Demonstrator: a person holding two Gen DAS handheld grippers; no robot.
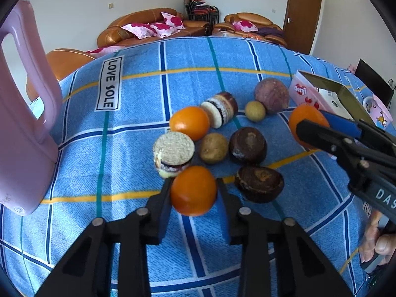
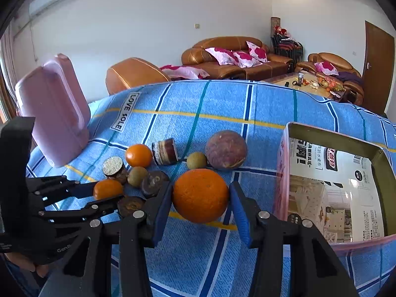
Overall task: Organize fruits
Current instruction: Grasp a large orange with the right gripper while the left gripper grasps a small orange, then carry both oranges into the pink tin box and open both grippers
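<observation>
My left gripper [image 1: 193,183] is shut on a small orange [image 1: 193,193], both pads pressing its sides just above the blue checked cloth [image 1: 138,86]. In the right wrist view that gripper [image 2: 109,193] comes in from the left with the same orange [image 2: 107,188]. My right gripper [image 2: 201,188] is shut on a bigger orange [image 2: 200,195]; the left wrist view shows it [image 1: 312,125] at the right, beside the box. A third orange [image 1: 189,122] lies loose among the pile.
A purple round fruit [image 2: 226,149], two small tan fruits [image 1: 255,111] [image 1: 213,147], two dark brown fruits [image 1: 247,144] [image 1: 258,184] and two layered cakes [image 1: 173,153] [image 1: 219,109] lie together. An open pink tin box [image 2: 331,133] stands right, a pink jug [image 2: 53,113] left.
</observation>
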